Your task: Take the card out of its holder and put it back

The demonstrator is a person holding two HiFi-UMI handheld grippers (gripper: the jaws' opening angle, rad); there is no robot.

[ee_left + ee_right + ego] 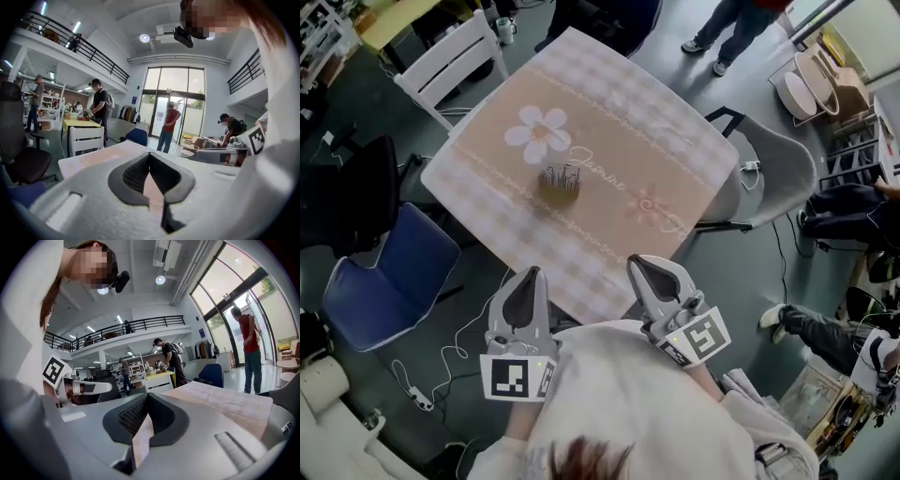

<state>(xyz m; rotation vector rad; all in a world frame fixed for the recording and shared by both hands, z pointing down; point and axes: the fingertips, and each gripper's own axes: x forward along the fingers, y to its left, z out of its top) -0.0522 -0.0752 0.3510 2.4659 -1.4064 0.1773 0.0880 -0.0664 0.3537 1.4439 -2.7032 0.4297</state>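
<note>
The card holder (561,184) is a small brownish base with grey upright pieces, standing near the middle of the table (609,112), which wears a pink checked cloth with a white flower. Whether a card sits in it is too small to tell. Both grippers are held close to the person's chest at the table's near edge, well short of the holder. The left gripper (528,277) (150,155) has its jaws together with nothing between them. The right gripper (639,265) (147,398) is likewise shut and empty. Only cloth shows through the slits behind the fingertips.
A white slatted chair (450,58) stands at the table's far left corner, a blue chair (389,277) at the near left, a grey chair (773,173) at the right. Cables (422,394) lie on the floor. People stand beyond the table and at the right.
</note>
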